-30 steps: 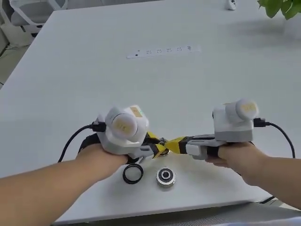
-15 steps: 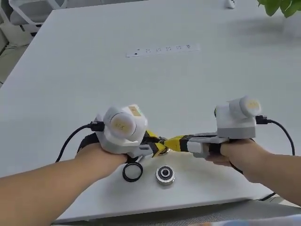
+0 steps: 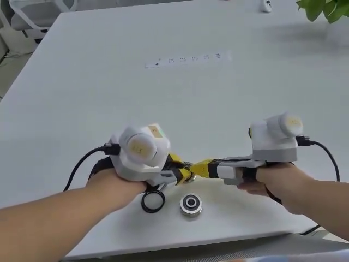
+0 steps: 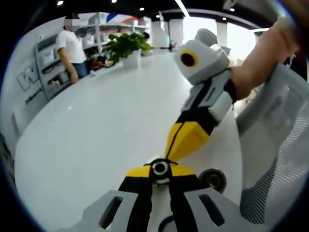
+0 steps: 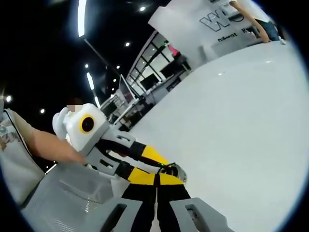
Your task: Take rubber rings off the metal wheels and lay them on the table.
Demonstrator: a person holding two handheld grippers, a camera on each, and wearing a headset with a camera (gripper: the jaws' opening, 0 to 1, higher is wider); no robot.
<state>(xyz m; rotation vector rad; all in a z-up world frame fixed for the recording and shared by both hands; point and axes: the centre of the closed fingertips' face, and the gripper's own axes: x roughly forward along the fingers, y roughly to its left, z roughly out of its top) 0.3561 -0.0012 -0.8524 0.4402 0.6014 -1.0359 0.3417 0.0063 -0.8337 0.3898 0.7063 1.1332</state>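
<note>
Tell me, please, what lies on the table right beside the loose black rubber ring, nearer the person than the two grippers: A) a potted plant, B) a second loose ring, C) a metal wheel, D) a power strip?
C: the head view shows a metal wheel lying flat next to the rubber ring on the white table, while the power strip sits far across it.

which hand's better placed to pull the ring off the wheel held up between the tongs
Right, probably. The left tongs clamp the wheel and steady it; the right tongs, closed, have their tips at its rim, free to pull away.
</note>
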